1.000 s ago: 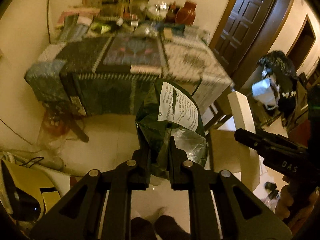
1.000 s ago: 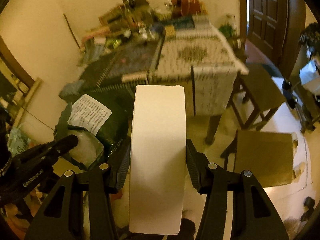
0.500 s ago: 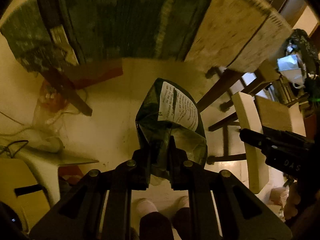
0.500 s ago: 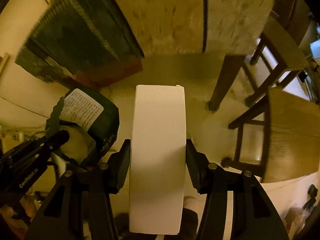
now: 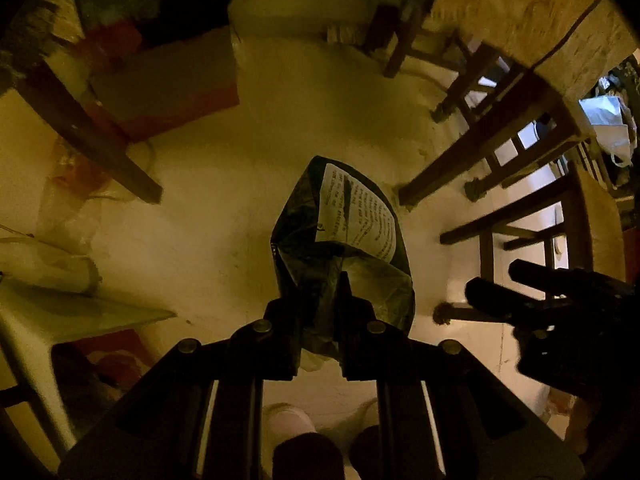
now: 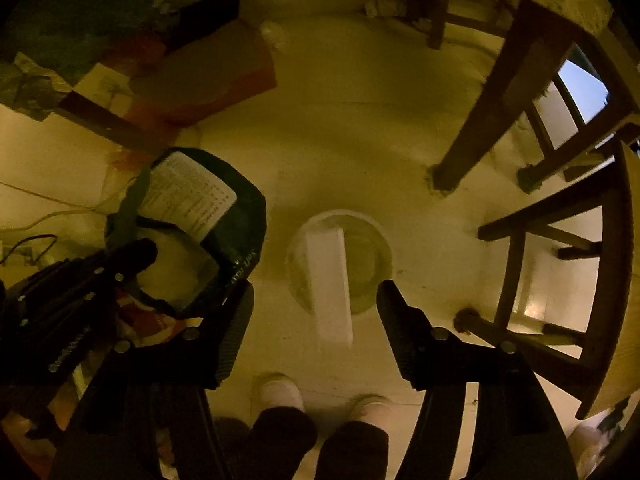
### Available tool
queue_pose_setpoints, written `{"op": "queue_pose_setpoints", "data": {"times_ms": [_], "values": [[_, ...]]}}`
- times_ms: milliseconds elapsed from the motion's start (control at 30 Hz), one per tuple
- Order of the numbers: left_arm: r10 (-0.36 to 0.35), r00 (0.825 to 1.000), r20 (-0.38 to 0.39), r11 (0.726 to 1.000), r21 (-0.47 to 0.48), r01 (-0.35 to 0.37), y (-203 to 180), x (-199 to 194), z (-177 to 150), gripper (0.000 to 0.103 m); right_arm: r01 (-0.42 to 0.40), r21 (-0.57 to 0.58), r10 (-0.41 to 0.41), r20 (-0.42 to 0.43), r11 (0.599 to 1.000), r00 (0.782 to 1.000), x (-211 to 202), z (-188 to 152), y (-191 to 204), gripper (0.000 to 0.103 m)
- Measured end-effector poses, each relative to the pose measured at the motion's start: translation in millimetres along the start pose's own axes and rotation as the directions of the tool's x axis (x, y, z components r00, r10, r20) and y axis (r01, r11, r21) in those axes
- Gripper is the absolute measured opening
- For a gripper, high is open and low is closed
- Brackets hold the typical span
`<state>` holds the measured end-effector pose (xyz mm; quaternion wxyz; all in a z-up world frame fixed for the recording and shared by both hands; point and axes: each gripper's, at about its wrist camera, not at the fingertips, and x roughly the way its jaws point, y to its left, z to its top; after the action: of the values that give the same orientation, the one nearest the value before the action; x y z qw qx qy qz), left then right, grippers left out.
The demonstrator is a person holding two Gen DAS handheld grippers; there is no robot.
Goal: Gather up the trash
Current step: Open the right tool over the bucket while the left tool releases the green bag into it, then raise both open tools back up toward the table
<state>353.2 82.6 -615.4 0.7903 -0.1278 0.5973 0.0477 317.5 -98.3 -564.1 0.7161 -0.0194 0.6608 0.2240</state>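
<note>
The white box (image 6: 330,276) that my right gripper (image 6: 316,300) clamped a second ago now drops into the pale bin (image 6: 372,248) beyond my opening fingers, nothing between them. My left gripper (image 5: 320,304) stays clamped on the green bag (image 5: 340,240), waiting its turn.

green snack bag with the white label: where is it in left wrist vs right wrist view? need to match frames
Left wrist: green bag sits dead centre, pinched between the left gripper fingers, white label facing up-right.
Right wrist: same bag at centre-left, the left gripper entering from the left edge.
Shared landmark: the dark wooden table leg, upper right in both views.
</note>
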Motion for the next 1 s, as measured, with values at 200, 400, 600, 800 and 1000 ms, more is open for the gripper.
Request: {"op": "queue_pose_setpoints", "data": {"times_ms": [200, 400, 600, 800, 1000], "values": [[-0.023, 0.997, -0.068, 1.0, 0.015, 0.024, -22.8, 35.6, 1.9, 0.027, 0.012, 0.054, -0.012, 0.005, 0.998, 1.0, -5.3, 0.4, -14.9, 0.06], [-0.042, 0.983, -0.179, 0.999, -0.032, 0.036, -30.7, 71.0, 0.4, 0.063, 0.023, 0.08, -0.025, 0.012, 0.996, 1.0, -6.9, 6.1, -25.7, 0.06], [-0.021, 0.987, -0.158, 0.999, -0.044, 0.014, -27.7, 44.6, 2.1, 0.063, 0.025, 0.077, -0.027, 0.027, 0.997, 0.999, -26.5, 7.2, -20.8, 0.06], [-0.011, 0.995, -0.103, 1.0, -0.029, 0.009, -32.7, -18.5, 12.4, 0.063, 0.02, 0.054, -0.023, 0.06, 0.998, 0.998, -70.3, 13.6, -8.0, 0.06], [-0.011, 1.0, -0.024, 1.0, -0.006, 0.011, -43.5, -106.8, 26.9, 0.063, 0.018, 0.025, -0.021, 0.125, 1.0, 0.992, -137.5, 23.4, 11.2, 0.06]]}}
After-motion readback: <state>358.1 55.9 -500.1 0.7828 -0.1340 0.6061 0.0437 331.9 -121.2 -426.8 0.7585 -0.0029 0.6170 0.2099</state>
